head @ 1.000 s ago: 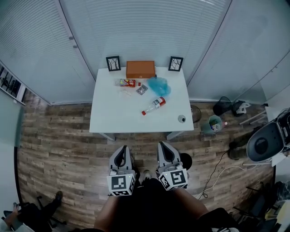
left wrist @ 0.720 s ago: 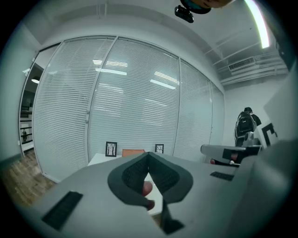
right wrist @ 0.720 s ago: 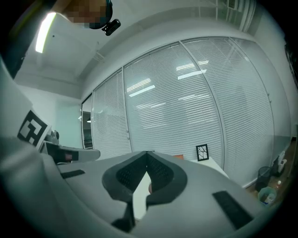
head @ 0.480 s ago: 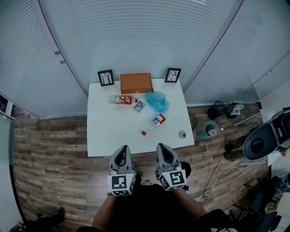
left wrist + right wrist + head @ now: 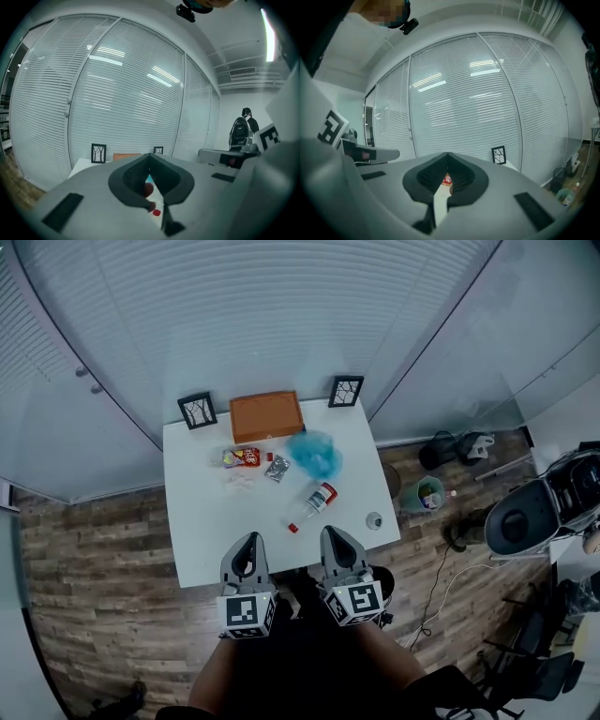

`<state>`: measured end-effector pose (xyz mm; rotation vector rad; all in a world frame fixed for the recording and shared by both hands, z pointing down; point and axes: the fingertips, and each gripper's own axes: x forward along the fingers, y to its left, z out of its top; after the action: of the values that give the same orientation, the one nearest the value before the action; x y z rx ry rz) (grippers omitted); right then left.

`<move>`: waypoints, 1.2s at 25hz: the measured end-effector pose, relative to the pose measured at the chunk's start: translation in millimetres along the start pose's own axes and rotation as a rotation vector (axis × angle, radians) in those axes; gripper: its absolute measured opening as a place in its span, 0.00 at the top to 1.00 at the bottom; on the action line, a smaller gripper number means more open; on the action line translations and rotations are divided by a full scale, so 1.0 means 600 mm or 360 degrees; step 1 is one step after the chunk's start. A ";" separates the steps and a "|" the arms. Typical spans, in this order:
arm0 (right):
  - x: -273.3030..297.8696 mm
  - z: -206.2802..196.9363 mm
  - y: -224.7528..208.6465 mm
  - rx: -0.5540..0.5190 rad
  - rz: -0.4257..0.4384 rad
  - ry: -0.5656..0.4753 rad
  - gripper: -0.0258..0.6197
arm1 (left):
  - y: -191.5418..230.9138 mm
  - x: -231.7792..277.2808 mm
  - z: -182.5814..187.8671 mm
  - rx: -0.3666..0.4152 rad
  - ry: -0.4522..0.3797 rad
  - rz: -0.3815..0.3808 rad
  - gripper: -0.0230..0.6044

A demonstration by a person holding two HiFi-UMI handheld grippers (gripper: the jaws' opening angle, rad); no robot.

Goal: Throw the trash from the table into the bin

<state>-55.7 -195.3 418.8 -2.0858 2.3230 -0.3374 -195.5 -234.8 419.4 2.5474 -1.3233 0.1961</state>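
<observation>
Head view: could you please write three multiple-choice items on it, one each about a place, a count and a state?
1. Where is the green bin relative to the white table?
A. on it
B. under it
C. on the floor to its right

2. How many framed pictures stand on the table?
A. two
B. one
C. four

3. How is the bottle?
A. upright
B. lying on its side
C. held in a gripper

Answers: 1 C, it stands on the wood floor beyond the table's right edge. 2 A, one stands at each far corner. 3 B, it lies flat on the tabletop.
</observation>
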 end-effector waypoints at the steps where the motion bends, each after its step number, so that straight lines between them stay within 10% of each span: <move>1: 0.010 0.002 -0.008 0.0008 0.0002 -0.0003 0.96 | 0.000 0.014 0.002 0.0004 0.0002 -0.0003 0.97; 12: 0.169 -0.092 -0.121 -0.0077 0.0095 0.0338 0.95 | 0.013 0.143 -0.009 -0.0006 0.0105 0.0054 0.97; 21: 0.328 -0.251 -0.204 -0.0182 0.0174 0.0894 0.62 | 0.021 0.209 -0.027 -0.0022 0.0181 0.0115 0.97; 30: 0.446 -0.396 -0.237 -0.0355 0.0260 0.1396 0.55 | 0.050 0.235 -0.055 -0.0066 0.0221 0.0181 0.97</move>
<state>18.6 -434.6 711.6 -2.0742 3.0689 -1.2561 -138.8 -352.0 489.6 2.3790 -1.4043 0.3571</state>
